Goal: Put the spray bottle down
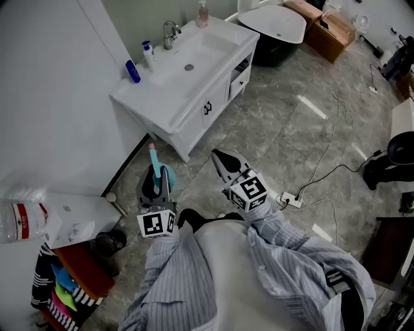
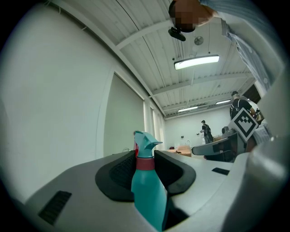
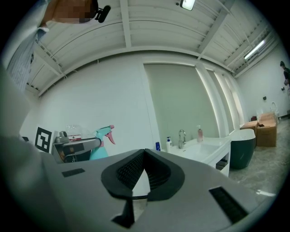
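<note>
A teal spray bottle [image 1: 155, 163] with a red collar and pink trigger stands upright between the jaws of my left gripper [image 1: 158, 176], which is shut on it. In the left gripper view the spray bottle [image 2: 147, 186] fills the gap between the black pads [image 2: 118, 170], its nozzle above them. My right gripper [image 1: 217, 156] is beside it to the right, shut with nothing in it; its pads meet at the tip [image 3: 144, 152]. The right gripper view also shows the spray bottle [image 3: 100, 138] at the left. Both grippers hang over the grey tiled floor, pointing toward the vanity.
A white vanity [image 1: 194, 84] with sink, faucet [image 1: 170, 32], blue bottle [image 1: 132, 71] and soap dispenser [image 1: 202, 13] stands ahead. A dark tub [image 1: 275, 29] and cardboard boxes [image 1: 330, 32] lie beyond. A power strip [image 1: 291, 199] with cables lies on the floor. A water bottle [image 1: 19, 221] sits at the left.
</note>
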Tool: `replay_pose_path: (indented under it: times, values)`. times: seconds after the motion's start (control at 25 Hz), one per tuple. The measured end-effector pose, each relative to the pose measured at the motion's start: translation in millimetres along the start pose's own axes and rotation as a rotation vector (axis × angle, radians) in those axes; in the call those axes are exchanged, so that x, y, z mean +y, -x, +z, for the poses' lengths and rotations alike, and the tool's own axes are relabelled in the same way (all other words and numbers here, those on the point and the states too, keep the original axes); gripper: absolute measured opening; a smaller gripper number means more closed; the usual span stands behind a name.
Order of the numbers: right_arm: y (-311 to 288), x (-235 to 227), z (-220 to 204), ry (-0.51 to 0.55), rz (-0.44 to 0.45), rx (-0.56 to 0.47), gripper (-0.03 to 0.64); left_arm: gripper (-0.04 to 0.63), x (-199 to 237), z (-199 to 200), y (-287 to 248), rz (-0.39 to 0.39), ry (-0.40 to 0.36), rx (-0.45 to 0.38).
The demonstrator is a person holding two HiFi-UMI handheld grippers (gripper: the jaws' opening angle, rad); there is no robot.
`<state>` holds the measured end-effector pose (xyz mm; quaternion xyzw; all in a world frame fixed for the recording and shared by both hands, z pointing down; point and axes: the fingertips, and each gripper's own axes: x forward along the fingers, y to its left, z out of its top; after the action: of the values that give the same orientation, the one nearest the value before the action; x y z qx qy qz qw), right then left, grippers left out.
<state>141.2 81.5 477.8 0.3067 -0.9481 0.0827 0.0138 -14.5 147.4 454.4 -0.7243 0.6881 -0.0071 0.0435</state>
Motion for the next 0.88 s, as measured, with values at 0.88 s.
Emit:
replay_pose_path:
  times: [0.88]
  values:
    - [-187.4,-37.0,28.3,0.006,-0.126,0.000,0.015,0.124,144.2,-9.3,-160.7,-0.145,0.015,-0.026]
